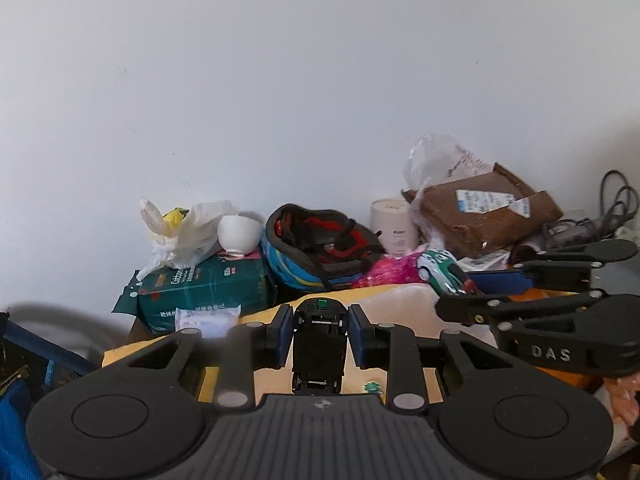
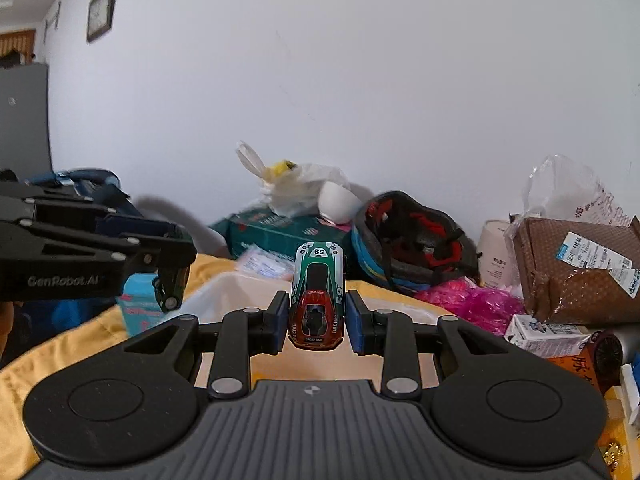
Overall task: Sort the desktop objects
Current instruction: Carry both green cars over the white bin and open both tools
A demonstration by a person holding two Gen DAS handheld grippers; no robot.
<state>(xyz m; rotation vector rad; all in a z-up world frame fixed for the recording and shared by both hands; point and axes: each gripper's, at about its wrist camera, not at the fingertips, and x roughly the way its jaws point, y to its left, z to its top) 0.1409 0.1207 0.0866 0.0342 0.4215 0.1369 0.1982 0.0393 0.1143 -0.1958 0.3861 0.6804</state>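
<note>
In the left wrist view my left gripper (image 1: 320, 332) is shut on a toy car (image 1: 319, 354) that shows its black underside, nose pointing away. Seen from the right wrist view, the left gripper (image 2: 173, 270) holds the same dark green toy car (image 2: 176, 280) at the left. My right gripper (image 2: 318, 320) is shut on a green, white and red racing car (image 2: 319, 296) numbered 59, roof up. That racing car (image 1: 440, 270) also appears in the right gripper (image 1: 454, 286) at the right of the left wrist view. Both cars are held above a yellow cloth (image 2: 80, 340).
Against the white wall lie a green tissue pack (image 1: 204, 284), a white bowl (image 1: 239, 234), a plastic bag (image 1: 180, 232), a blue helmet (image 1: 320, 248), a white canister (image 1: 394, 224), a brown parcel (image 2: 576, 268) and a pink bag (image 2: 476, 300). A milk carton (image 2: 548, 336) sits right.
</note>
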